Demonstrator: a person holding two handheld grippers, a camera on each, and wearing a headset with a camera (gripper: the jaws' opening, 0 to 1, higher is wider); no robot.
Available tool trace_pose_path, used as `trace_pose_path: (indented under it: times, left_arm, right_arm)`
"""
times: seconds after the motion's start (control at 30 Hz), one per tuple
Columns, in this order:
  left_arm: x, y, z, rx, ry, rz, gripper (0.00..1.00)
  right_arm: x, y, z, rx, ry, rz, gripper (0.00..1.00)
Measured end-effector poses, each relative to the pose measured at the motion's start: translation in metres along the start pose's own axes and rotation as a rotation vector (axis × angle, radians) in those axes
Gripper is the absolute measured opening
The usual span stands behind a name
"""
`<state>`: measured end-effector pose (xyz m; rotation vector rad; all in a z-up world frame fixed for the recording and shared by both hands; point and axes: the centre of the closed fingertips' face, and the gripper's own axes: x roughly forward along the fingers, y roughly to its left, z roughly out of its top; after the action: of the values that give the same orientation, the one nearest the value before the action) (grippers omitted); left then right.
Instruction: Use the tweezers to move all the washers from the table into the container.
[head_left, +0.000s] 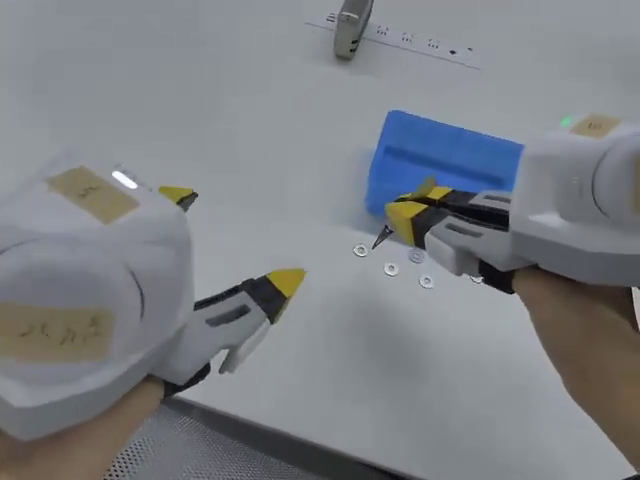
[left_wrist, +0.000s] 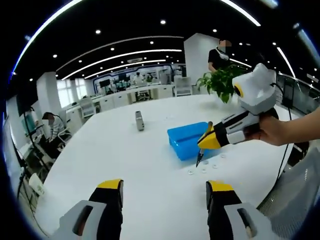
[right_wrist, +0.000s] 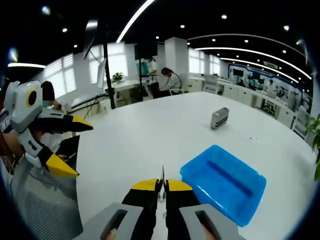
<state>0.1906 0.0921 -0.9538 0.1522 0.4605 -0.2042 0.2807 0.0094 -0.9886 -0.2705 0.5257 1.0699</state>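
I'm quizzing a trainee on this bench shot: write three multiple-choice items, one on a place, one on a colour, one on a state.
1. The washers lie: A on the table by the container; B inside it; C on the floor.
2. The container is: A red; B blue; C green.
3. The left tool is: A open; B shut on tweezers; C shut on a washer.
Key: 1 A, they rest on the white table; 2 B, its walls are blue; 3 A, its jaws stand apart.
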Motion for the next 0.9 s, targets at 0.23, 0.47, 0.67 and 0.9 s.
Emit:
trace_pose_path:
  times: [0.23, 0.47, 0.67, 0.9]
  left_arm:
    - [-0.003, 0.009, 0.000, -0.005, -0.073, 0.044, 0.99]
    - [0.003, -0.007, -0.007, 0.020, -0.079, -0.035, 0.99]
    - [0.007, -0.025, -0.018, 0.057, -0.019, -0.126, 0.99]
    - [0.007, -0.040, -0.023, 0.073, 0.009, -0.225, 0.99]
  right_arm:
    - [0.013, -0.003, -0.003, 0.000, 0.015, 0.000, 0.01]
    - [0.021, -0.002, -0.009, -0.009, 0.038, 0.003, 0.02]
    - [0.025, -0.004, -0.013, -0.007, 0.048, 0.000, 0.02]
    - [0.027, -0.006, -0.013, -0.011, 0.046, -0.005, 0.02]
